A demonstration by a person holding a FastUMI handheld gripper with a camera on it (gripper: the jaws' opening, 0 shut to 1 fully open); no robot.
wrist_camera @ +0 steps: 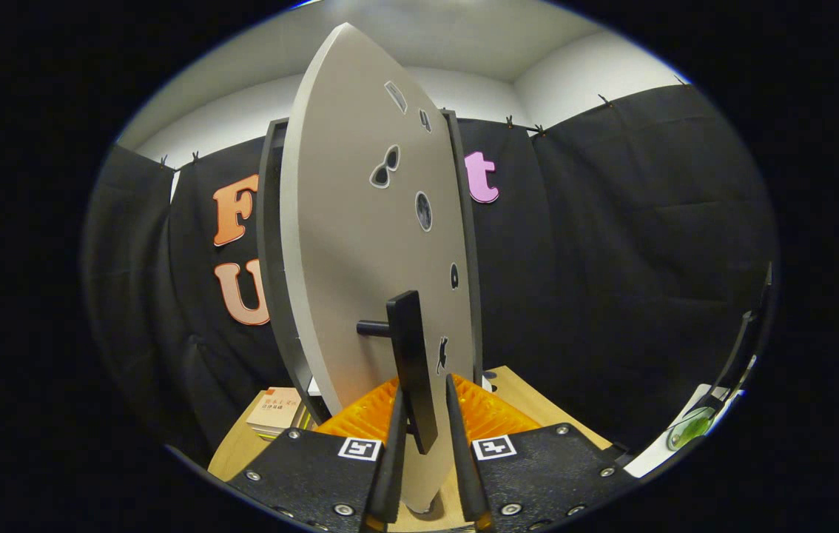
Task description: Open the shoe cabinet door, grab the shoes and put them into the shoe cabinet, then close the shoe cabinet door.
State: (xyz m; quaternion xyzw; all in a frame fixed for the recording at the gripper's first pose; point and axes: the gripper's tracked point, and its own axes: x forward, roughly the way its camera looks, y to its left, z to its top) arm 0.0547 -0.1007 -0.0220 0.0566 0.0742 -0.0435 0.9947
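The shoe cabinet door (360,244), a pale grey panel with small stickers, stands swung out and nearly edge-on right ahead of me. The cabinet's dark frame (269,244) shows behind it on both sides. A black bar handle (412,355) juts from the door on a short peg. My gripper (425,381) has one finger on each side of the handle's lower part and is shut on it. No shoes can be made out, and the door hides the cabinet's inside.
The cabinet stands on a wooden table (530,403). A small stack of books (279,411) lies to the left of the door's foot. Far right, a green round object (689,428) rests on a white surface beside a dark upright edge.
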